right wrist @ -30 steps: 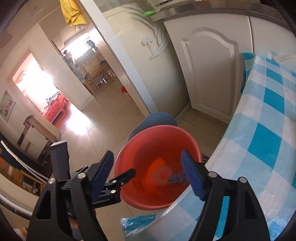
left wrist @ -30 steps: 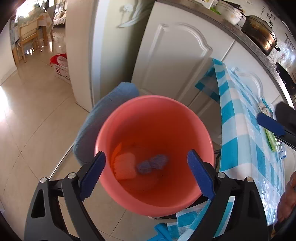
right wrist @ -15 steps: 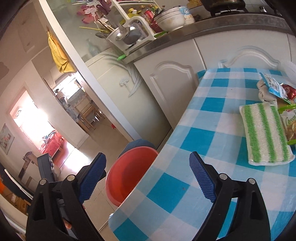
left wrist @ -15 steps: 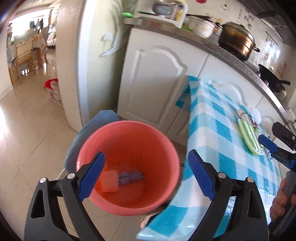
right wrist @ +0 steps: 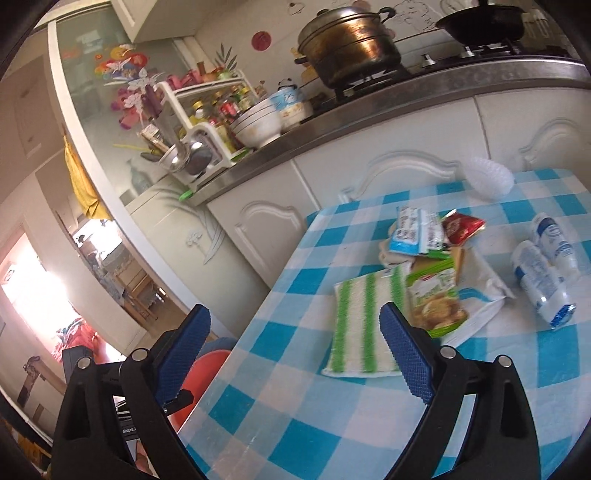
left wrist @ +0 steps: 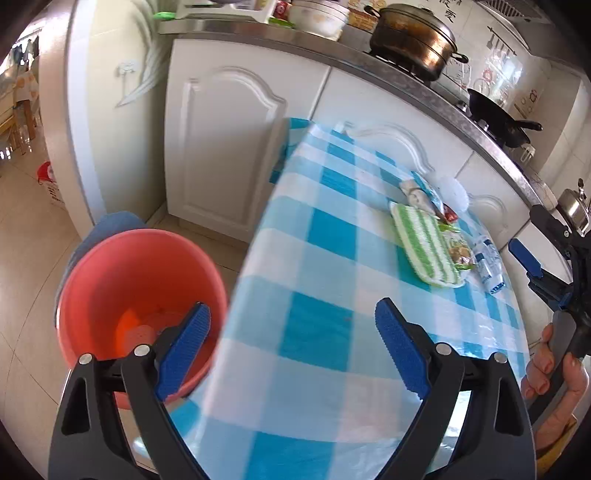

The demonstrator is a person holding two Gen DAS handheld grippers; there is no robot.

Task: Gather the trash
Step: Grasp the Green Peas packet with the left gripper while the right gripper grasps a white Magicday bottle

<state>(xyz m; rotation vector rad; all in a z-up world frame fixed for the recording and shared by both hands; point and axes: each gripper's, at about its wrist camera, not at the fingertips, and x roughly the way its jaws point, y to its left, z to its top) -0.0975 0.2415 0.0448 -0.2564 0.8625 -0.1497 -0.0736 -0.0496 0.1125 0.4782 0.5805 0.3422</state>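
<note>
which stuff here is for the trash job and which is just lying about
For the job:
red bucket
snack wrappers
empty bottles
white bag

Lying about:
striped cloth
steamer pot
black wok
bowls
white brush

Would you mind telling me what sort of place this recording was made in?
A home kitchen, most likely: a large lidded pot sits on a gas stove, white cabinets run under the steel counter, and a checked tablecloth covers a small table strewn with snack wrappers.
</note>
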